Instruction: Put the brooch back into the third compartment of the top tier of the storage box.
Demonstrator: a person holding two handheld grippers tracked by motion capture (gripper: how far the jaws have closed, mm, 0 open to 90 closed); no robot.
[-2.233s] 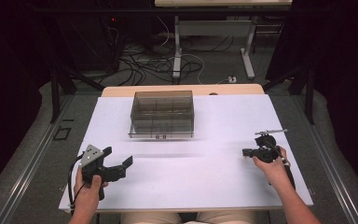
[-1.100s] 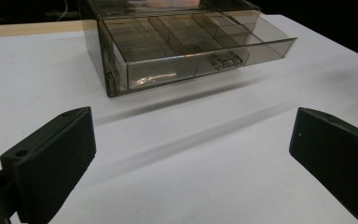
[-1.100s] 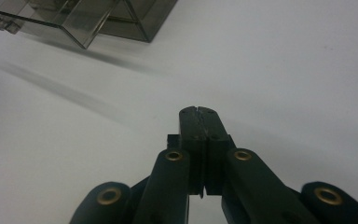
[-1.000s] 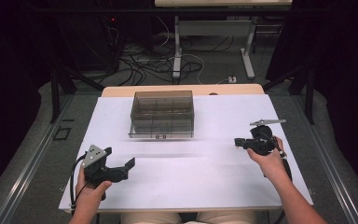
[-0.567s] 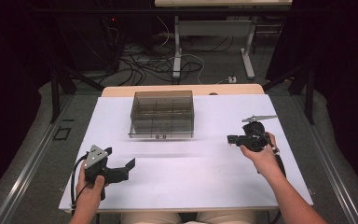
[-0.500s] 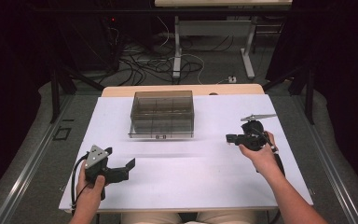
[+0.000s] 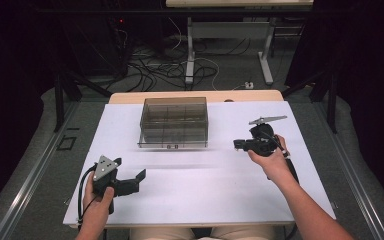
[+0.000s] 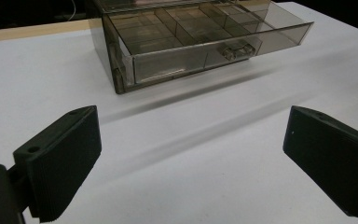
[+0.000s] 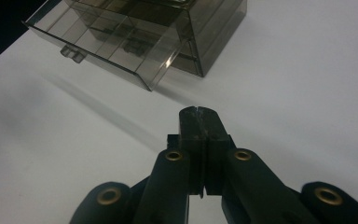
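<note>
A smoky clear plastic drawer box [image 7: 174, 122] stands at the back middle of the white table [image 7: 205, 190]. In the left gripper view the box [image 8: 191, 42] has its top drawer pulled out a little, with several dividers inside. My left gripper [image 7: 136, 181] rests near the front left, its jaws wide apart [image 8: 191, 158] with nothing between them, pointing toward the box. My right gripper [image 7: 236, 144] hovers right of the box, pointing left at it. Its jaws are pressed together [image 9: 199, 121] and hold nothing. The drawer's small handle [image 9: 72, 53] shows in the right gripper view.
A wooden table edge [image 7: 130, 97] shows behind the white surface. Cables [image 7: 155, 65] and metal table legs [image 7: 190, 55] lie on the floor beyond. Bare white surface lies between the two grippers and in front of the box.
My right gripper has moved left toward the box and risen a little, still shut. The left gripper and the box have stayed put.
</note>
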